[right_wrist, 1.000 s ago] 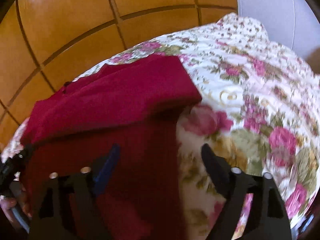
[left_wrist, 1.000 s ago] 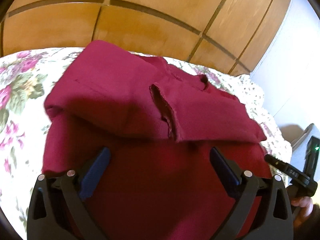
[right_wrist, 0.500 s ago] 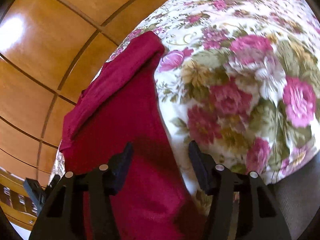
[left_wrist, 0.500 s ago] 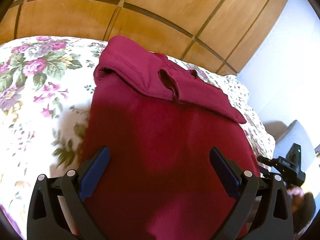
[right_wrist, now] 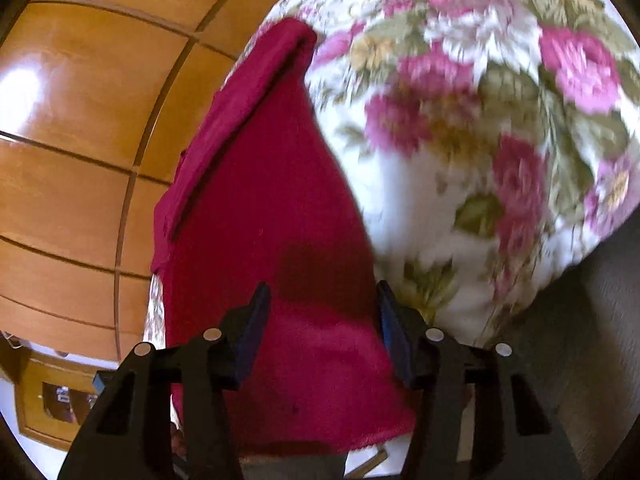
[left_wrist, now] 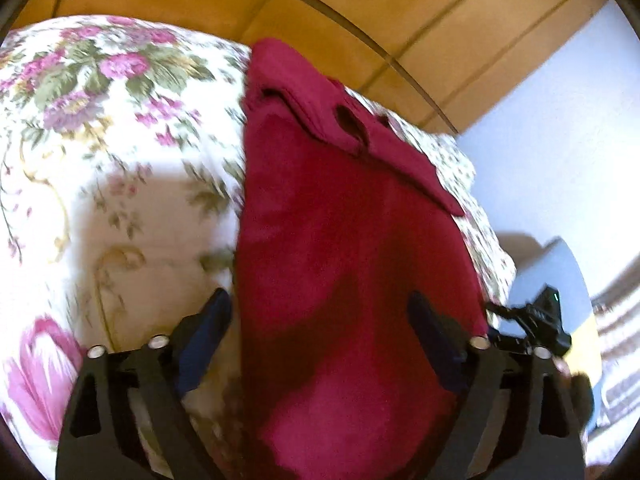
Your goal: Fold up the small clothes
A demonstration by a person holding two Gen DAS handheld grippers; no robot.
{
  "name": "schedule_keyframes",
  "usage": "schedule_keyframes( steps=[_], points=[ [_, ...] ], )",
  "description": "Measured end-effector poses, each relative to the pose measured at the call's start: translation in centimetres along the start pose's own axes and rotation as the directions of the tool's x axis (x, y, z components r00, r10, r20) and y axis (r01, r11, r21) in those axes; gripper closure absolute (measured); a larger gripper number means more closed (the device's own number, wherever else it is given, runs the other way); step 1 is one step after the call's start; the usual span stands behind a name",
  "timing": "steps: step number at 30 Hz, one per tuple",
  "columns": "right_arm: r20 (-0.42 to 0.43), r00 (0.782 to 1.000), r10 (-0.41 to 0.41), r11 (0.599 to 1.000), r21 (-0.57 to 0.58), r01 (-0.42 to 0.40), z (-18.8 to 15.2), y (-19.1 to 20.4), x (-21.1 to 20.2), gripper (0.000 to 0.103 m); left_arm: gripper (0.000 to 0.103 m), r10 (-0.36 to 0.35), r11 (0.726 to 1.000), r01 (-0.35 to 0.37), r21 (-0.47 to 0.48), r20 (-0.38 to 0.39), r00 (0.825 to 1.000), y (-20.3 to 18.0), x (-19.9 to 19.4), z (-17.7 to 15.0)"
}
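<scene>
A dark red garment (left_wrist: 352, 248) is spread on a floral bedcover (left_wrist: 100, 152) ahead of both grippers, backed by wood panelling (right_wrist: 80, 120). The left gripper (left_wrist: 320, 316) is seen closing, still wide; the right gripper (right_wrist: 320, 304) is closing, half-wide, over the cloth's near edge.

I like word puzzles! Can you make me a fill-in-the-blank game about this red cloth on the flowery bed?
1. The dark red knitted garment lies on a bedcover printed with ____.
2. The panelled wall behind the bed is made of ____.
3. The garment's far end is ____ over.
4. The left tongs have ____ fingers.

Missing words: flowers; wood; folded; two
</scene>
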State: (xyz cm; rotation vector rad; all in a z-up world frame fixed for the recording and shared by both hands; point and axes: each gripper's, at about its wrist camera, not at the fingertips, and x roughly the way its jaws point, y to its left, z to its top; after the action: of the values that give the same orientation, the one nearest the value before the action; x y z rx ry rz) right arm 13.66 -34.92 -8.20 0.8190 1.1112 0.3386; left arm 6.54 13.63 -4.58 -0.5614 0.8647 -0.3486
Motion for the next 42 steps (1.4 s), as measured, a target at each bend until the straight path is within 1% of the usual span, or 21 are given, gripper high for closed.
schedule_keyframes(
  steps=[3,5,6,7,8,9,10,11,14,17,19,23,26,29,30,31,32,35,37,39,42],
  points=[
    [-0.027,1.000,-0.005,0.999,-0.032,0.005,-0.9,0.7,0.3,0.050,0.026,-0.020,0.998,0.023,0.064,-0.047,0.999,-1.1,0.1,-1.4],
    [-0.032,0.999,-0.017,0.999,-0.050,0.015,-1.2,1.0,0.5,0.051,0.032,0.007,0.990,0.001,0.140,-0.060,0.998,-2.1,0.2,-2.5],
    [-0.030,0.999,-0.032,0.998,-0.056,0.031,-1.2,1.1,0.6,0.059,0.038,0.022,0.986,-0.011,0.166,-0.065,0.998,-2.5,0.4,-2.7],
    [-0.030,0.998,-0.052,0.997,-0.060,0.050,-1.2,1.1,0.8,0.072,0.044,0.041,0.982,-0.028,0.187,-0.067,0.997,-2.8,0.5,-2.9],
    [-0.031,0.998,-0.062,0.996,-0.063,0.060,-1.2,1.1,0.9,0.078,0.065,0.073,0.976,-0.058,0.208,-0.064,0.995,-3.0,0.7,-3.0],
    [-0.029,0.997,-0.067,0.995,-0.070,0.065,-1.2,1.2,1.0,0.086,0.080,0.091,0.974,-0.074,0.215,-0.071,0.993,-3.1,0.9,-3.0],
    [-0.025,0.998,-0.049,0.995,-0.083,0.047,-1.2,1.4,1.1,0.090,0.084,0.089,0.975,-0.071,0.211,-0.076,0.993,-3.1,1.0,-2.9],
    [-0.022,0.999,-0.032,0.995,-0.093,0.029,-1.4,2.0,1.3,0.091,0.091,0.056,0.980,-0.037,0.193,-0.091,0.994,-3.0,1.0,-2.7],
    [-0.013,0.998,0.064,0.987,-0.150,-0.066,-1.7,3.3,0.9,0.093,0.092,0.008,0.981,0.006,0.193,-0.072,0.997,-3.5,0.2,-2.5],
    [-0.026,0.977,0.214,0.958,-0.191,-0.215,-1.9,4.4,0.3,0.093,0.093,-0.054,0.976,0.063,0.207,-0.045,0.997,-4.3,-1.1,-2.2],
    [-0.033,0.952,0.304,0.926,-0.223,-0.303,-2.2,5.1,-0.4,0.094,0.093,-0.108,0.971,0.112,0.210,-0.029,0.994,-4.6,-2.2,-2.0],
    [-0.066,0.904,0.422,0.869,-0.253,-0.424,-2.7,6.0,-1.1,0.094,0.093,-0.184,0.959,0.179,0.220,0.002,0.983,-5.2,-4.1,-1.9],
    [-0.081,0.861,0.503,0.824,-0.255,-0.506,-3.2,6.5,-1.6,0.094,0.093,-0.236,0.952,0.230,0.204,0.008,0.972,-5.0,-5.6,-2.0],
    [-0.079,0.793,0.604,0.751,-0.278,-0.599,-3.6,7.2,-2.9,0.094,0.093,-0.297,0.939,0.290,0.185,0.009,0.955,-4.7,-7.1,-2.1],
    [-0.077,0.750,0.657,0.706,-0.286,-0.648,-4.1,7.5,-3.8,0.094,0.093,-0.319,0.931,0.313,0.190,0.003,0.948,-4.7,-7.7,-2.2],
    [-0.076,0.725,0.685,0.680,-0.289,-0.673,-4.3,7.7,-4.4,0.094,0.093,-0.346,0.918,0.341,0.203,-0.010,0.938,-4.8,-8.5,-2.4],
    [-0.076,0.686,0.724,0.641,-0.295,-0.709,-4.8,8.0,-5.1,0.094,0.093,-0.358,0.910,0.354,0.215,-0.020,0.933,-5.1,-9.0,-2.5],
    [-0.073,0.626,0.777,0.578,-0.311,-0.754,-6.3,8.1,-6.1,0.094,0.093,-0.382,0.892,0.383,0.241,-0.050,0.923,-5.2,-10.5,-3.0],
    [-0.061,0.621,0.781,0.578,-0.304,-0.757,-6.5,7.9,-6.2,0.094,0.093,-0.382,0.900,0.382,0.212,-0.044,0.923,-4.7,-10.5,-2.9],
    [-0.038,0.609,0.792,0.577,-0.281,-0.767,-6.2,6.9,-6.2,0.094,0.093,-0.414,0.902,0.414,0.124,-0.025,0.910,-3.2,-10.0,-2.3],
    [0.033,0.588,0.808,0.580,-0.221,-0.784,-5.2,4.8,-6.6,0.094,0.093,-0.461,0.887,0.462,-0.024,0.042,0.887,-0.8,-8.8,-0.9]
  ],
)
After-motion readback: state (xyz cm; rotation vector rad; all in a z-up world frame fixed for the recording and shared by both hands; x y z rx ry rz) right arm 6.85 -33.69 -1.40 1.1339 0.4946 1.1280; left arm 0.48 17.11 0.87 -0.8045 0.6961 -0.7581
